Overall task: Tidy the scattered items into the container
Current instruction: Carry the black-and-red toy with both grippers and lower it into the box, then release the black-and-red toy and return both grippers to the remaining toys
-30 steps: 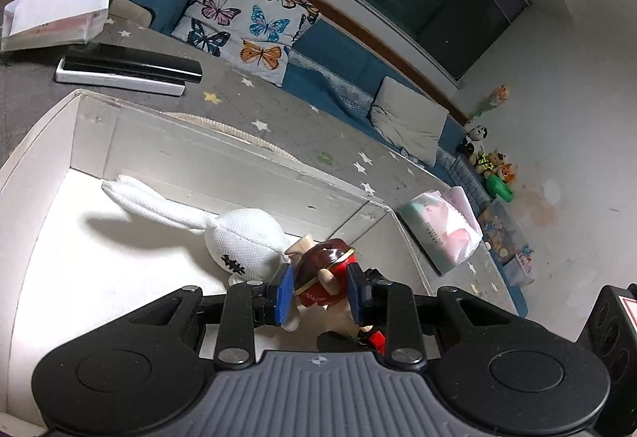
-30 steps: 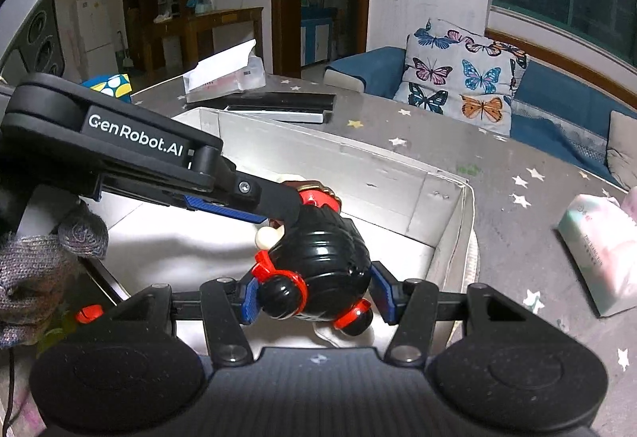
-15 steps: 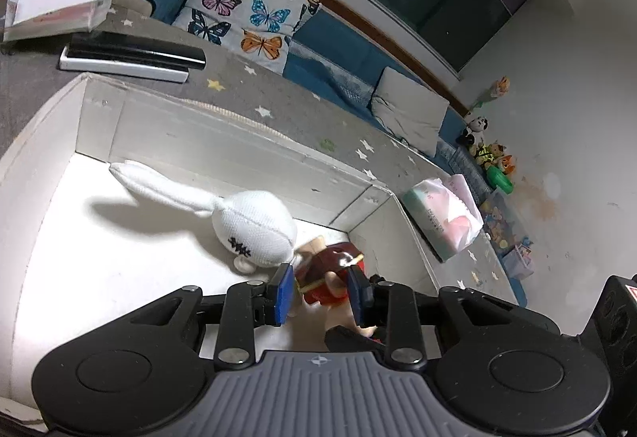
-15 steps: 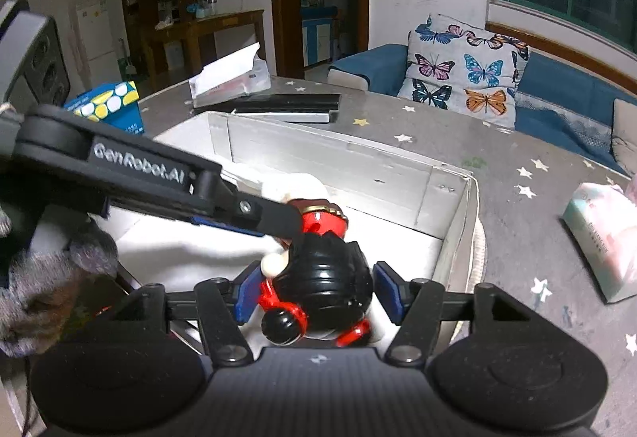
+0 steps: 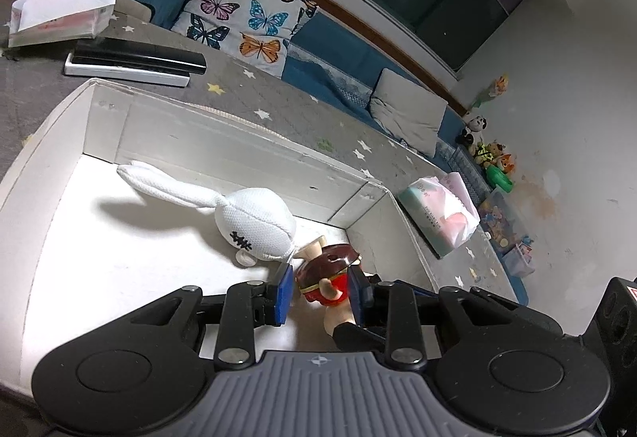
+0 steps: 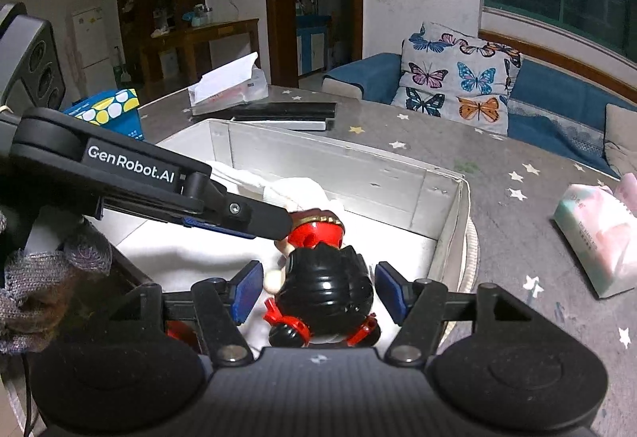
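Both fingers of the left gripper [image 5: 320,291] pressed their blue pads against a red-and-brown figurine [image 5: 328,276], holding it low inside the white container [image 5: 247,142], near its right end wall. Fingers of the right gripper [image 6: 318,291] stood apart, clear gaps showing on either side of a black-haired figurine [image 6: 326,289] that lay on the container floor between them. A white plush rabbit [image 5: 247,216] lay in the container just left of the held figurine, ears stretched toward the far left corner. Right of the container, a tissue pack [image 5: 440,216] rested on the star-patterned tabletop [image 5: 278,102].
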A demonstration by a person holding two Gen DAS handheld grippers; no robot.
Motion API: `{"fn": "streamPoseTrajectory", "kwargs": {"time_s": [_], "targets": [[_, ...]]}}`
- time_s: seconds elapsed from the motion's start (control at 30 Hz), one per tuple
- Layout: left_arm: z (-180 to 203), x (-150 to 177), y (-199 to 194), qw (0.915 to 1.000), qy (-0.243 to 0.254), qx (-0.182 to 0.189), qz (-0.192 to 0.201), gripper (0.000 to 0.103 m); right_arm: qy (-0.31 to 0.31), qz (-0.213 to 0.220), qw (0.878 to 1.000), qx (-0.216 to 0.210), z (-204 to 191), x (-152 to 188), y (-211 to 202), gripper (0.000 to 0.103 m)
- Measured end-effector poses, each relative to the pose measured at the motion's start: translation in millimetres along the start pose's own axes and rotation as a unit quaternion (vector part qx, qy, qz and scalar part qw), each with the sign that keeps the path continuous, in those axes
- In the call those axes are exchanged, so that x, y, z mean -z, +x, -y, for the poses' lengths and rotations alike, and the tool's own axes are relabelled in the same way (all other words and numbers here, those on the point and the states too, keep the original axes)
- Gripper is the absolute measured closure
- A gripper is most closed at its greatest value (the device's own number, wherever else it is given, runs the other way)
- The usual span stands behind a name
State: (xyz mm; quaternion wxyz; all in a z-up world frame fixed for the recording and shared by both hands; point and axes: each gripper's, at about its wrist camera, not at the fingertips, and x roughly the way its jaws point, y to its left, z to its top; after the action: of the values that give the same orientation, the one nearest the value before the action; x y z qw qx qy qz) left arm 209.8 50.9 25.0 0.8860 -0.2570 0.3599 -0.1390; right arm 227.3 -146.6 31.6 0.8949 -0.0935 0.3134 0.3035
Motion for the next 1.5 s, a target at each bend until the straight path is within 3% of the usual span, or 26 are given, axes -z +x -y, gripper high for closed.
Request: {"fn": "streamPoseTrajectory", "kwargs": {"time_s": [0.6,0.97,1.03,1.5], "targets": [[15,17,-37,0.9996,0.019,0.005,0.022,0.071,-0.004,0.036,0.999,0.002,-14,6,-41,0.039],[32,48,-77,0.9976,0.056,0.003,0.041,0.071,-0.008,0.059,0.998,-0.008,-34,31,-82,0.035],[33,56,-82,0.9973,0.062,0.003,0.040,0.071,-0.011,0.060,0.998,-0.011,-40,39,-88,0.029],[39,110,-104,0.9949,0.100,-0.001,0.008,0.070,-0.029,0.031,0.998,-0.035,-67,83,-91,0.023]]}}
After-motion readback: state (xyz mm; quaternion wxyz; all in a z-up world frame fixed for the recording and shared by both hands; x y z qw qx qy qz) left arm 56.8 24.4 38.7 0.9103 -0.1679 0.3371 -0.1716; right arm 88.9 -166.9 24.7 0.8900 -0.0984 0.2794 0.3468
